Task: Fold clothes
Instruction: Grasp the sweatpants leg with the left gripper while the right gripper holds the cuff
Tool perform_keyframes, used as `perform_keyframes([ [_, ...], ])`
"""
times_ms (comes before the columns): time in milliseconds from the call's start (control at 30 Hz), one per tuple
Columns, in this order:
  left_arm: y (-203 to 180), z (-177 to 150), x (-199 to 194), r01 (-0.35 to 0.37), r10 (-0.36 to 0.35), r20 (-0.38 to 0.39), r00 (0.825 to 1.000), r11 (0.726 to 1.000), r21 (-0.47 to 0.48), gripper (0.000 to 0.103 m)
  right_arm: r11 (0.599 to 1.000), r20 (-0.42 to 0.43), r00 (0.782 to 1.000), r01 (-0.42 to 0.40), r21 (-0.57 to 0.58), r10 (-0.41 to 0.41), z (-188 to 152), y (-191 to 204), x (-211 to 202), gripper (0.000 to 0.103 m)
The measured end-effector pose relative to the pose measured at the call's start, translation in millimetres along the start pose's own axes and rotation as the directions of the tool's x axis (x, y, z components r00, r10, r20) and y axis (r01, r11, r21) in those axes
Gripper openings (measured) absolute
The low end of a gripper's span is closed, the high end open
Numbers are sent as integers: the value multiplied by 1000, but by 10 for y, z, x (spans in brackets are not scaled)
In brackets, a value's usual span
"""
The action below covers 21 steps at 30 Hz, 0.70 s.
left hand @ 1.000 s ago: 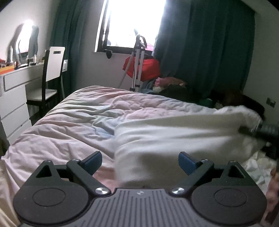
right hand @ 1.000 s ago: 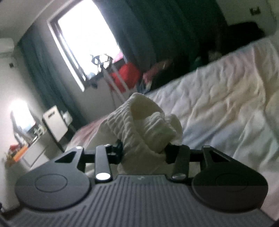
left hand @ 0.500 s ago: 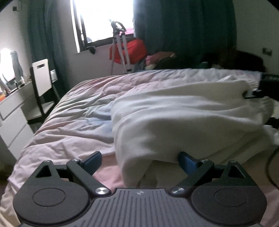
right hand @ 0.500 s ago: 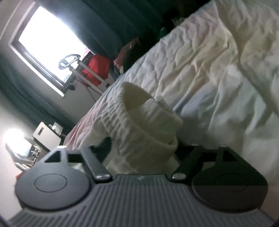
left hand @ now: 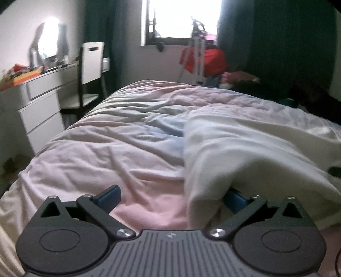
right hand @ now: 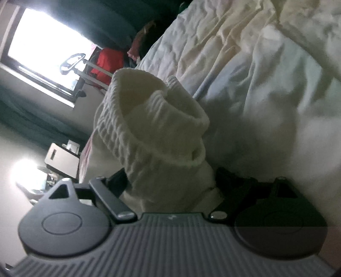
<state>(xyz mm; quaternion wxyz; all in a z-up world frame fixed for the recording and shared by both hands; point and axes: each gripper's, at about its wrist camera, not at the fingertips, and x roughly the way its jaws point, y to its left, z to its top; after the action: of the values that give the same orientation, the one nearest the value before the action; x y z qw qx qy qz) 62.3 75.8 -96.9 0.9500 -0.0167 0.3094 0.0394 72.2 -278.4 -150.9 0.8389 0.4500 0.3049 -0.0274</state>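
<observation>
Garment count: one cream knit garment (left hand: 240, 149), lying on the right half of the bed (left hand: 119, 149), its near corner draped over the left gripper's right finger.
Grippers: two, one per wrist view.
Left gripper (left hand: 170, 197): fingers spread wide, blue pads showing; nothing pinched between them, cloth only resting on the right one.
Right gripper (right hand: 170, 183): fingers pinching a bunched ribbed cuff or hem (right hand: 157, 119) of the same cream knit, camera rolled sideways.
Bed edges: the left edge falls away towards a white drawer unit (left hand: 40, 102) and one chair (left hand: 90, 70); the far edge meets a pile of dark things below the curtains.
Open room: the pink quilt left of the garment is bare, wrinkled, free of objects.
Window (left hand: 183, 19): one, bright.
</observation>
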Motion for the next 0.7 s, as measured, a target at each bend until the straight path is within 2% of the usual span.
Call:
perform_keyframes([
  [100, 45, 1, 6, -11, 11, -15, 1000, 1000, -27, 103, 999, 10, 1000, -2, -49, 3, -12, 57, 33, 90],
  [233, 27, -20, 9, -23, 22, -28, 999, 999, -32, 103, 998, -15, 998, -61, -30, 60, -4, 29, 71, 92],
  [300, 43, -26, 29, -28, 26, -43, 999, 999, -45, 103, 991, 18, 991, -131, -13, 131, 8, 37, -15, 92],
  [400, 66, -36, 58, -36, 31, -65, 997, 997, -65, 103, 969, 75, 966, -247, -9, 247, 28, 78, -152, 92],
  [467, 82, -43, 77, -41, 35, -80, 996, 996, -77, 103, 965, 88, 961, -261, -14, 261, 29, 93, -167, 92],
  [533, 98, -49, 97, -47, 38, -95, 995, 995, -90, 103, 973, 79, 970, -231, -16, 232, 29, 95, -130, 92],
  [700, 72, -52, 100, -52, 43, -113, 993, 995, -84, 102, 995, 11, 997, -81, -63, 82, -18, 81, 106, 91],
])
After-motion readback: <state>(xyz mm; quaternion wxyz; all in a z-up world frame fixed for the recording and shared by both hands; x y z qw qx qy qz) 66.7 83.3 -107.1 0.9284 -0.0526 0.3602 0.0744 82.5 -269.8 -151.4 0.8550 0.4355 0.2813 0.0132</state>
